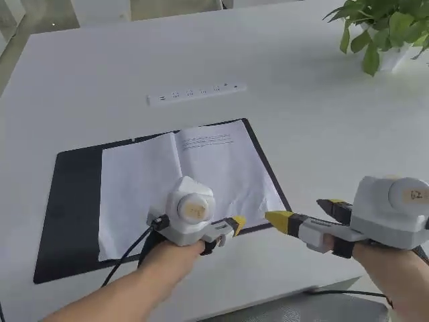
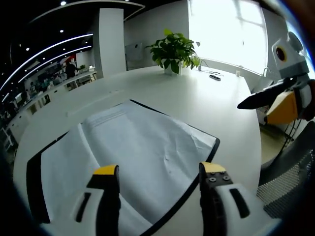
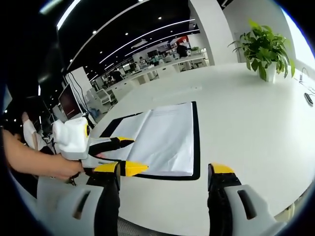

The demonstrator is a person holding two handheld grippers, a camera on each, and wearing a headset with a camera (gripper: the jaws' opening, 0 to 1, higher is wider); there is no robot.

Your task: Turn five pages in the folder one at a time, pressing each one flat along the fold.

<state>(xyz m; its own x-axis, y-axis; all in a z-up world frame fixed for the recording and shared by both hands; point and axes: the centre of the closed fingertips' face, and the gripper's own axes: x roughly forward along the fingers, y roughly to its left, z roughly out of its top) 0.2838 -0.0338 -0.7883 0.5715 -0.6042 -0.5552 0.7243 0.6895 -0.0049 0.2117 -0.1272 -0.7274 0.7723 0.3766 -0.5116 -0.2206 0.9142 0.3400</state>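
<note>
Flanking folder's (image 1: 74,201) near-right corner: left gripper (image 1: 228,232), right gripper (image 1: 295,208), jaws apart.

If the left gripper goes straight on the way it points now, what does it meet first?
Probably the right page of the open folder, lying just ahead of the left gripper; its height is unclear.

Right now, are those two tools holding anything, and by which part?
Nothing is held: the left tool and right tool both stand open near the folder.
</note>
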